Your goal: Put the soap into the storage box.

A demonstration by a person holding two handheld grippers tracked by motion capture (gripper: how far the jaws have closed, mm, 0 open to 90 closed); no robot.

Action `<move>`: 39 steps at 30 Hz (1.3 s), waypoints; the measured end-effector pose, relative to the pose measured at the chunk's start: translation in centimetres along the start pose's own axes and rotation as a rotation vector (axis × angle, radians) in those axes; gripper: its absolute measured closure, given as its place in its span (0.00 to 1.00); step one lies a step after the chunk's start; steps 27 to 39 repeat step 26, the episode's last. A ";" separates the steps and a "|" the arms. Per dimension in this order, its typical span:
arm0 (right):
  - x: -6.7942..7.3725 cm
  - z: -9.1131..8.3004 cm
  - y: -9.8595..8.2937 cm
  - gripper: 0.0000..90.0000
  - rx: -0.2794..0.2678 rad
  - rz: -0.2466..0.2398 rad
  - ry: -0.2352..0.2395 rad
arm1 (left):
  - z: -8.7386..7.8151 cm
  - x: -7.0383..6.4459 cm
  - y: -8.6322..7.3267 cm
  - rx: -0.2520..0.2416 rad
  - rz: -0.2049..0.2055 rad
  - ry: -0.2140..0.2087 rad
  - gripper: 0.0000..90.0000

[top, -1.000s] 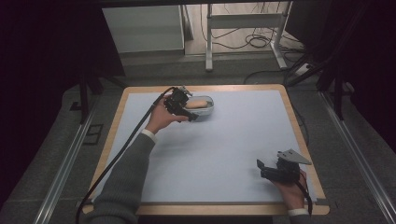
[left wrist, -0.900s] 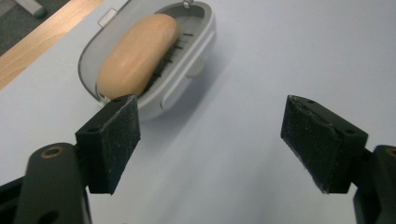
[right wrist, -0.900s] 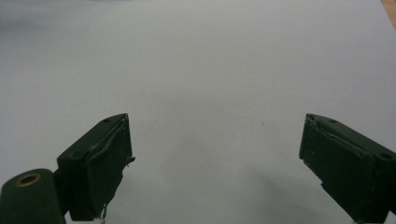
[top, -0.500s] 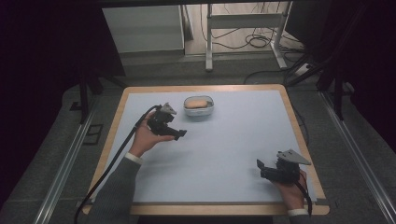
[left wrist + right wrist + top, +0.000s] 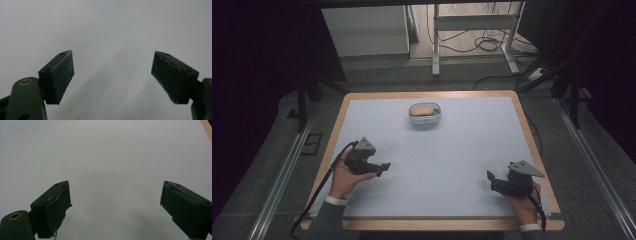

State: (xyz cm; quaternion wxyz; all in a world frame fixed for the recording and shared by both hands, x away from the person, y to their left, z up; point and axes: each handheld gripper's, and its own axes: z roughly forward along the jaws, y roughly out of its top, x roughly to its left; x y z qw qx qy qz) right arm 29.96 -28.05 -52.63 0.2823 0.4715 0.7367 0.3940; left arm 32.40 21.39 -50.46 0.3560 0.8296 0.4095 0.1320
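Both grippers are resting low at the near side of the table (image 5: 522, 107), and neither is holding anything. The left gripper (image 5: 384, 166) is sitting in the person's left hand (image 5: 343, 176) near the left edge, its jaws spread wide and pointing right across the pale sheet (image 5: 462, 150); in the left gripper view the gripper (image 5: 112, 75) is showing nothing but bare sheet between the two black pads (image 5: 60, 75). The right gripper (image 5: 490, 176) is lying at the near right corner in the right hand (image 5: 524, 200), likewise released, its jaws gaping over empty sheet in the right gripper view (image 5: 115, 205).

The thing in hand, a small clear bowl (image 5: 425, 113) with an orange-brown item (image 5: 424, 108) lying inside it, is standing at the far middle of the table, well apart from both grippers. What the item is cannot be told at this size.

From here the risks are looking small but real. The bowl looks light and is standing on a smooth sheet, so a reach that is coming in low and fast would probably be pushing it toward the far edge rather than gripping it. A jaw catching only the rim could be tipping the bowl and spilling its content. The cable (image 5: 312, 210) trailing from the left gripper is hanging over the near left edge and could be snagging there on a long forward reach.
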 end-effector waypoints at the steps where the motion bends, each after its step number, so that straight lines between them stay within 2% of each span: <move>1: 0.0 0.0 0.0 0.10 -0.001 0.001 0.000 | -0.1 0.1 -0.4 -0.005 -0.013 -0.002 0.21; 4: 0.0 0.0 0.0 0.10 0.000 0.005 0.003 | -0.3 0.2 -1.2 0.006 -0.016 0.016 0.21; 7: -0.1 0.0 0.0 0.10 0.001 0.006 0.005 | -0.7 0.4 -1.8 -0.011 -0.037 0.025 0.21; 10: -0.1 0.0 0.0 0.10 0.000 0.007 0.007 | -0.7 0.5 -2.1 -0.002 -0.031 0.036 0.21; 13: -0.1 0.0 0.0 0.10 -0.003 0.009 0.006 | -0.7 0.4 -2.2 -0.011 -0.031 0.019 0.21; 17: -0.1 -0.1 0.0 0.10 -0.005 0.004 0.000 | -0.9 0.3 -2.2 -0.020 -0.031 0.023 0.21; 23: -0.1 -0.3 -0.1 0.10 -0.023 0.007 -0.002 | -0.6 0.2 -2.3 -0.012 -0.026 0.007 0.21; 26: -0.2 -0.4 -0.1 0.10 -0.036 0.021 0.003 | -0.4 0.1 -2.3 -0.010 -0.027 0.014 0.21; 39: -0.2 -0.4 -0.1 0.10 -0.036 0.021 0.003 | -0.4 0.1 -2.3 -0.010 -0.027 0.014 0.21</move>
